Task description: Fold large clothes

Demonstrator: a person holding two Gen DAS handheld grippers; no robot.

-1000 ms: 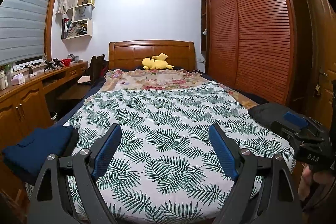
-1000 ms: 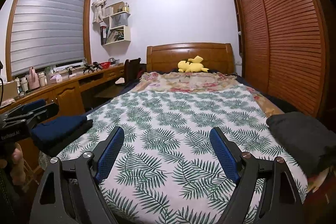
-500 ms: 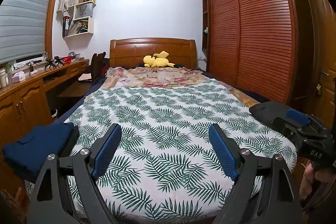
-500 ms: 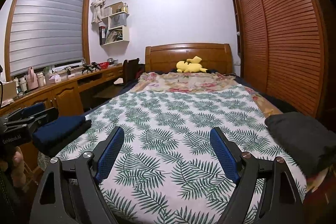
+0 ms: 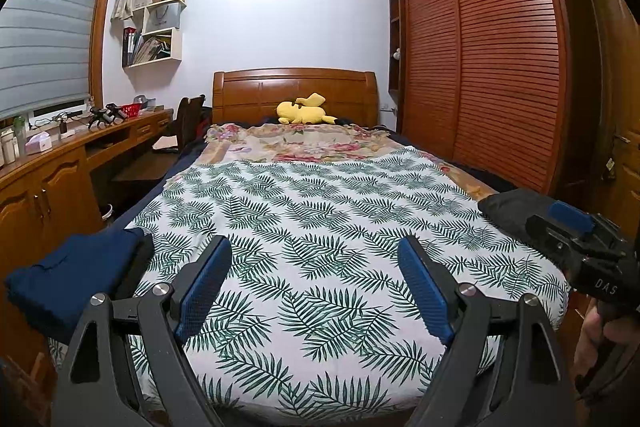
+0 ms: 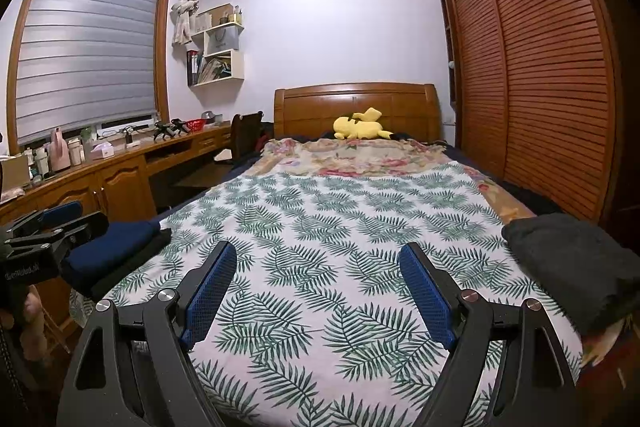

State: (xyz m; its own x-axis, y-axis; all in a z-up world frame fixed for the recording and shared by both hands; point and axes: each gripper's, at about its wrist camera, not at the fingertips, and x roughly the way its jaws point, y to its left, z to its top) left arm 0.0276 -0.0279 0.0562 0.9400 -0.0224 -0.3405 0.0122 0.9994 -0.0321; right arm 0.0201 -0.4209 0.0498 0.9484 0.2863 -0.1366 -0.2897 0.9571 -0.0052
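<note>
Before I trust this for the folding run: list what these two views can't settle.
- Dark grey garment: right wrist view, cut off by the frame edge; left wrist view, partly behind the right gripper. Its type is unclear.
- Navy folded garment: the black item under it shows only an edge.
- Left gripper: open and empty.
- Desk clutter: too small to identify.
</note>
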